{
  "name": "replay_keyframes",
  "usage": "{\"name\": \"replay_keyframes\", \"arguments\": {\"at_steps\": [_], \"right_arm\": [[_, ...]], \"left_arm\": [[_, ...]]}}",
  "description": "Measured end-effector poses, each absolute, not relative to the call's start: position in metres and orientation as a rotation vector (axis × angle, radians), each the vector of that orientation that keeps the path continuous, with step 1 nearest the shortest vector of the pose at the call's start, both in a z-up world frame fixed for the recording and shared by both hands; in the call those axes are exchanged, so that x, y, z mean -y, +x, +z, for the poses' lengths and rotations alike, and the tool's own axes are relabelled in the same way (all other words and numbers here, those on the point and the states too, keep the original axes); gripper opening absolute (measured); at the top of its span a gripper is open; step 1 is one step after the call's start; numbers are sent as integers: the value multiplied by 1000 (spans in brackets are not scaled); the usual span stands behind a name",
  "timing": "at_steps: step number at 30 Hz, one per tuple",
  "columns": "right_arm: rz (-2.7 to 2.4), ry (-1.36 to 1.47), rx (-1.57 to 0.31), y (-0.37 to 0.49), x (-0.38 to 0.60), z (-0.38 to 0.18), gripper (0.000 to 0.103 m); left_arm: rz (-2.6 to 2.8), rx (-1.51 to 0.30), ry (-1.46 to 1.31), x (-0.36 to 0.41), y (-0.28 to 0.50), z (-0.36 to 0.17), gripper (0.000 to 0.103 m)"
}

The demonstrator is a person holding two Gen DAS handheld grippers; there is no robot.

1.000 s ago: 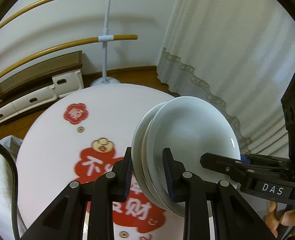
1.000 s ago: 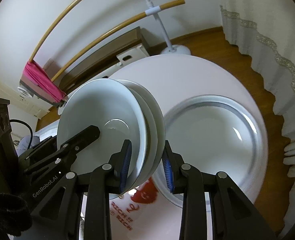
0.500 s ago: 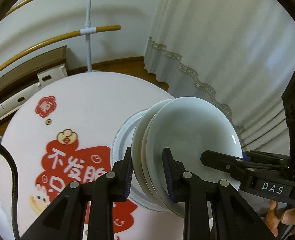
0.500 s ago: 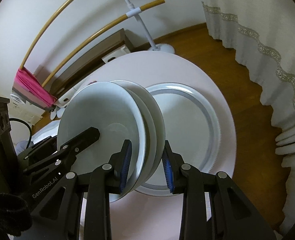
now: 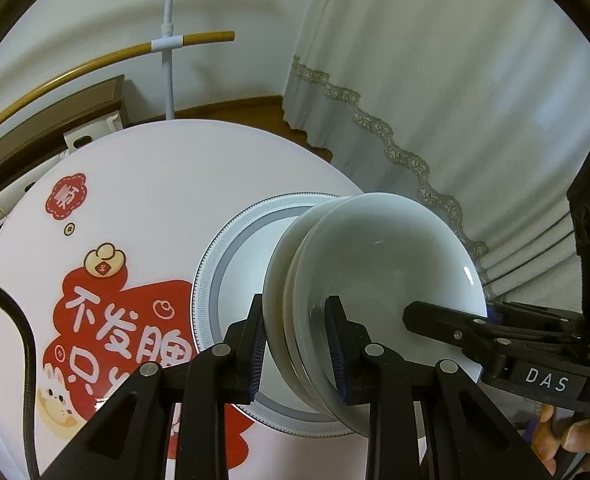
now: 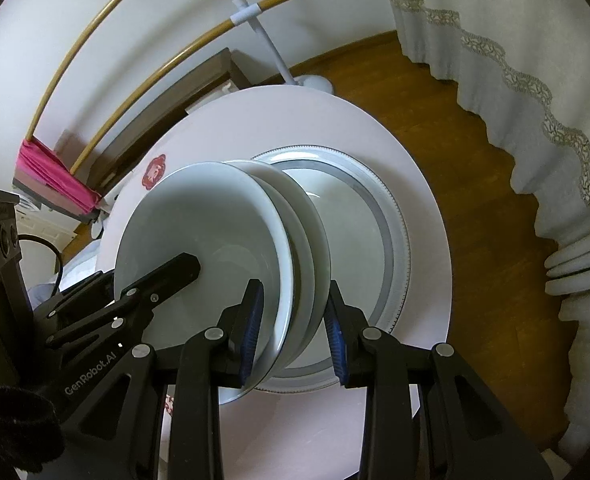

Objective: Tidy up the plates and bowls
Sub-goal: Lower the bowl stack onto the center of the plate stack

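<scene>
above large plate [image 5: 231, 248] | bowl stack [image 5: 375, 264] | both hand-held grippers [image 5: 297, 344] [image 6: 293, 322] clamped on opposite rims

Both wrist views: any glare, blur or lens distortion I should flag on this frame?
Left wrist view: sharp, a small glint on the stacked plates, and fisheye bending of the curtain. Right wrist view: also sharp, dim and even lighting, the round table edge bowed, dark vignette in the corners.

The scene is viewed at close range from both wrists, each looking forward and down along its fingers. The stacked bowls [image 5: 375, 280] [image 6: 223, 256], patterned plate [image 5: 231, 248] [image 6: 391, 216] and round table [image 5: 167, 184] [image 6: 279, 120] are shared from opposite sides.
</scene>
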State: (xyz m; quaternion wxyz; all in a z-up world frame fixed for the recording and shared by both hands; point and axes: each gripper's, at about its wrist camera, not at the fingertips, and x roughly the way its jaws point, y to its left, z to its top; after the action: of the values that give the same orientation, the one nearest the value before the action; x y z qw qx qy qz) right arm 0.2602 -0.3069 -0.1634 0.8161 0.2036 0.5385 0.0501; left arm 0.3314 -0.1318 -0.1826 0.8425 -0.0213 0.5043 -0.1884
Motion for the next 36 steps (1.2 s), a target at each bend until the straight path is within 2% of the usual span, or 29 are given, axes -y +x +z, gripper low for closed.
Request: {"name": "replay_keyframes", "arguments": {"at_steps": [27, 36], "right_arm": [[92, 441, -1181, 266, 307, -169, 31], [88, 441, -1180, 269, 307, -170, 33]], "left_arm": [[-399, -1096, -88, 127, 349, -197, 25], [-384, -1109, -125, 125, 355, -200, 25]]}}
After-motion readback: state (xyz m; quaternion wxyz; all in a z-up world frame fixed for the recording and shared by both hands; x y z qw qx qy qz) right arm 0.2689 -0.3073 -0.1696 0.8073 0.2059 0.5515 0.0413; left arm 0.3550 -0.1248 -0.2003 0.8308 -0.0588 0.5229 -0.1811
